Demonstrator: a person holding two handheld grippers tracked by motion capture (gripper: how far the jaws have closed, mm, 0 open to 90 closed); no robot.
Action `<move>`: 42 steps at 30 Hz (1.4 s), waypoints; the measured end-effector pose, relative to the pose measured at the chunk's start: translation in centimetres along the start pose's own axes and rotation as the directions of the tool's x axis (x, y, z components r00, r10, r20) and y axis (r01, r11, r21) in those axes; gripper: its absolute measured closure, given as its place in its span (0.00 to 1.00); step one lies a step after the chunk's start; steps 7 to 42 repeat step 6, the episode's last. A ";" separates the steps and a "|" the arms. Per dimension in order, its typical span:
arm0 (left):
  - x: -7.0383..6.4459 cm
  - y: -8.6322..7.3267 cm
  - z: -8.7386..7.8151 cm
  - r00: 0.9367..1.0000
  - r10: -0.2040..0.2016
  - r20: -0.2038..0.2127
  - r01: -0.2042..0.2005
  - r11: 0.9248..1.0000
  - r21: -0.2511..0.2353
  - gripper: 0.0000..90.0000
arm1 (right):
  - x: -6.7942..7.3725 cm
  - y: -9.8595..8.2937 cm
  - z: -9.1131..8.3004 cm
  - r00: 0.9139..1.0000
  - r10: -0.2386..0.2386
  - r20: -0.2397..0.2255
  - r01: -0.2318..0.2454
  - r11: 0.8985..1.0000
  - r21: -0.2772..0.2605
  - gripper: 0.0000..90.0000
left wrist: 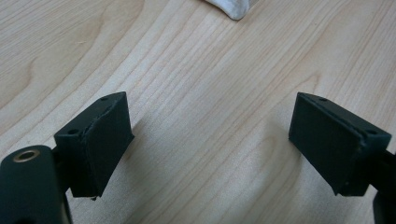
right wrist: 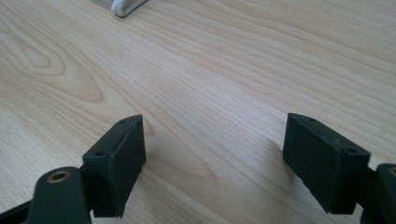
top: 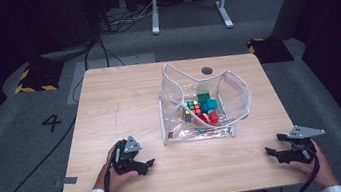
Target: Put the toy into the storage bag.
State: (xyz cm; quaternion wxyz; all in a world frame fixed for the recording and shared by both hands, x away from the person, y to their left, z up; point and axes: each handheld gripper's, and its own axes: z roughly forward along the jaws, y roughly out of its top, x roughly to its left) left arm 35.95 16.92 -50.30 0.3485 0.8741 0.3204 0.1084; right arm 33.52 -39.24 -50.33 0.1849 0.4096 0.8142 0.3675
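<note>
A clear plastic bag with white trim (top: 209, 100) stands open on the middle of the wooden table (top: 119, 103). Inside it lie a multicoloured puzzle cube (top: 193, 107), green and teal blocks (top: 206, 102) and red blocks (top: 210, 117). My left gripper (top: 148, 166) rests low over the table near its front left, open, with bare wood between its pads (left wrist: 105, 140). A white corner of the bag (left wrist: 231, 8) shows at the top of its view. My right gripper (top: 272, 145) rests at the front right, open and empty (right wrist: 212, 163), the bag's corner (right wrist: 123, 6) far ahead.
A round dark hole (top: 207, 70) sits in the table's far side behind the bag. Grey carpet surrounds the table, with cables (top: 32, 168) at the left, a white frame's legs (top: 188, 2) at the back and a painted "4" (top: 51, 123) on the floor.
</note>
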 end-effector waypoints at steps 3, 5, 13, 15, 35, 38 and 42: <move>0.0 0.0 0.0 1.000 0.003 -0.004 -0.003 1.000 0.001 0.15 | 0.0 0.0 0.0 1.000 0.000 0.000 0.000 1.000 0.000 0.24; 0.0 0.0 0.0 1.000 0.001 -0.004 -0.001 1.000 0.002 0.15 | 0.0 0.0 0.0 1.000 0.001 0.000 -0.001 1.000 0.000 0.24; 0.0 0.0 0.0 1.000 0.001 -0.004 -0.001 1.000 0.003 0.15 | 0.0 0.0 0.0 1.000 0.000 0.000 0.000 1.000 0.000 0.24; 0.0 0.0 0.0 1.000 0.001 -0.004 -0.001 1.000 0.003 0.15 | 0.0 0.0 0.0 1.000 0.000 0.000 0.000 1.000 0.000 0.24; 0.0 0.0 0.0 1.000 0.001 -0.004 -0.001 1.000 0.003 0.15 | 0.0 0.0 0.0 1.000 0.000 0.000 0.000 1.000 0.000 0.24; 0.0 0.0 0.0 1.000 0.001 -0.004 -0.001 1.000 0.003 0.15 | 0.0 0.0 0.0 1.000 0.000 0.000 0.000 1.000 0.000 0.24; 0.0 0.0 0.0 1.000 0.001 -0.004 -0.001 1.000 0.003 0.15 | 0.0 0.0 0.0 1.000 0.000 0.000 0.000 1.000 0.000 0.24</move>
